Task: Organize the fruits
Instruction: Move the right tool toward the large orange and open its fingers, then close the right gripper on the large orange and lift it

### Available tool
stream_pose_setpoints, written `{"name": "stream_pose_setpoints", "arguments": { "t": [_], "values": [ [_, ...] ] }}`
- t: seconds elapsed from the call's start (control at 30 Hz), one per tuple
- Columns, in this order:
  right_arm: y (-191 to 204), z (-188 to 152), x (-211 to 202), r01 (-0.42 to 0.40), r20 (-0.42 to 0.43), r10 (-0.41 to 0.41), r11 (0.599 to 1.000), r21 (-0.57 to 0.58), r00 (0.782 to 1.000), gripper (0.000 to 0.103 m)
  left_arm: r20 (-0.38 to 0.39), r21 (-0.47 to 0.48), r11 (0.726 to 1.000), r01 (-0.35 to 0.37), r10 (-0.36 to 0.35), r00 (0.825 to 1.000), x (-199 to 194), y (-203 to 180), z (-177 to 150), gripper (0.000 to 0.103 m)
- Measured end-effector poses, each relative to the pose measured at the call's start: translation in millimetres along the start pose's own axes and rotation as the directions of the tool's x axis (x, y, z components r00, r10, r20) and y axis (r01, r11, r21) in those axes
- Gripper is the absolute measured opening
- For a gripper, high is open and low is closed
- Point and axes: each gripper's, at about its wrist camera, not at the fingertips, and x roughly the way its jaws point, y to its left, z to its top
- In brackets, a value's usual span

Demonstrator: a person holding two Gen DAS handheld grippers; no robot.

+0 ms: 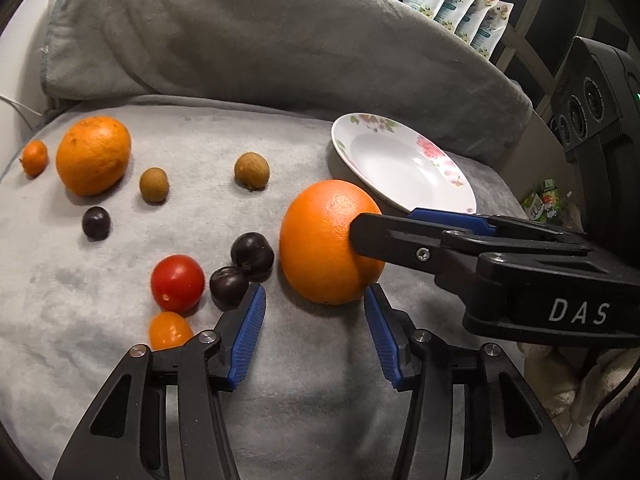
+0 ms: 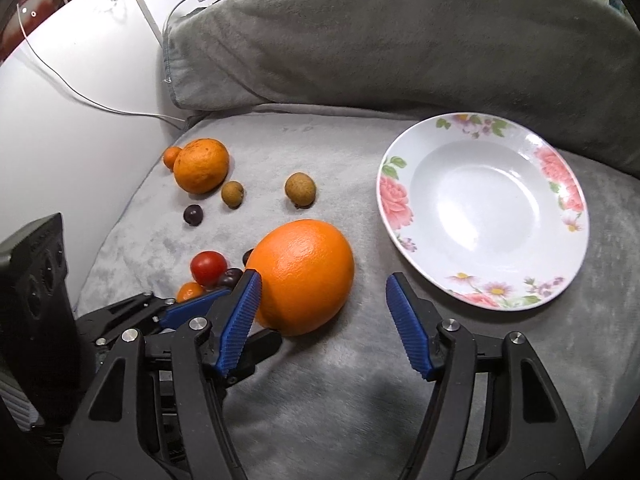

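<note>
A large orange (image 1: 320,240) lies on the grey blanket (image 1: 180,360), just left of a white flowered plate (image 2: 480,208). My right gripper (image 2: 323,280) is open around the orange (image 2: 304,276); its left pad is at the peel and its right pad stands apart. In the left wrist view, one of its fingers (image 1: 372,236) rests against the orange's right side. My left gripper (image 1: 313,294) is open just in front of the orange, holding nothing. Beside its left finger are two dark plums (image 1: 253,256), a red tomato (image 1: 177,283) and a small orange fruit (image 1: 170,330).
Farther left lie a second orange (image 1: 93,155), a tiny mandarin (image 1: 35,157), two brown round fruits (image 1: 251,171) and another plum (image 1: 96,223). A grey cushion (image 2: 400,40) rises behind. A white cable (image 2: 100,106) runs at the left and a black speaker (image 1: 592,100) stands at the right.
</note>
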Motion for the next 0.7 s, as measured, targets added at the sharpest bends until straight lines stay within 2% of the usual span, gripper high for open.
{"name": "stream_pose_setpoints", "arguments": {
  "t": [0.23,0.7],
  "values": [
    [-10,5,12,-0.103,-0.038,0.107,0.991,0.081,0.994,0.068,-0.002,-0.006,1.0,0.013,-0.013,1.0,4,1,1,0.05],
    [-11,16,32,-0.182,-0.074,0.191,0.977,0.112,0.979,0.069,-0.001,-0.018,0.999,0.039,-0.039,0.999,11,5,5,0.05]
  ]
}}
